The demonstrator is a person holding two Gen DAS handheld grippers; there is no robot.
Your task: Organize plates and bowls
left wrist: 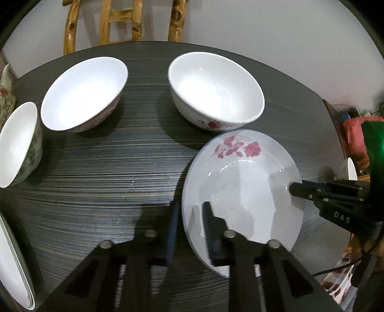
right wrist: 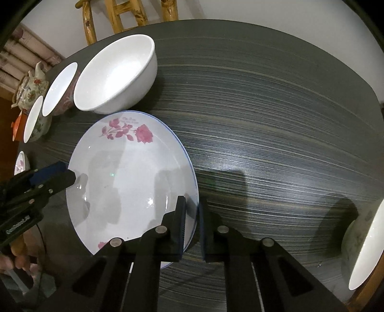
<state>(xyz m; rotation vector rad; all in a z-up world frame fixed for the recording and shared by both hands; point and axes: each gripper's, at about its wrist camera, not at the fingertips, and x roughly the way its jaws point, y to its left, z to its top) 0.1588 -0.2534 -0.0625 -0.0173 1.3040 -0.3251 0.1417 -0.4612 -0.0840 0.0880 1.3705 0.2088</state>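
Note:
A white plate with a red rose print [left wrist: 240,182] [right wrist: 124,172] lies on the dark striped table [left wrist: 96,180]. My left gripper [left wrist: 189,228] [right wrist: 68,174] is shut on the plate's left rim, one finger outside the edge and one over the plate's inside. On the opposite side, my right gripper [right wrist: 192,223] [left wrist: 291,189] is shut on the right rim. Just behind the plate stands a white bowl with a rose on its side [left wrist: 216,96] [right wrist: 115,74]. Two more bowls [left wrist: 81,96] [left wrist: 16,144] stand further left.
Another plate [left wrist: 12,264] [right wrist: 20,165] lies at the table's left edge. A bowl [right wrist: 367,247] stands at the far right. A patterned teapot [right wrist: 31,88] sits behind the bowls. A wooden chair [left wrist: 120,21] stands beyond the table's far edge. Cloth and clutter [left wrist: 355,139] lie off the right edge.

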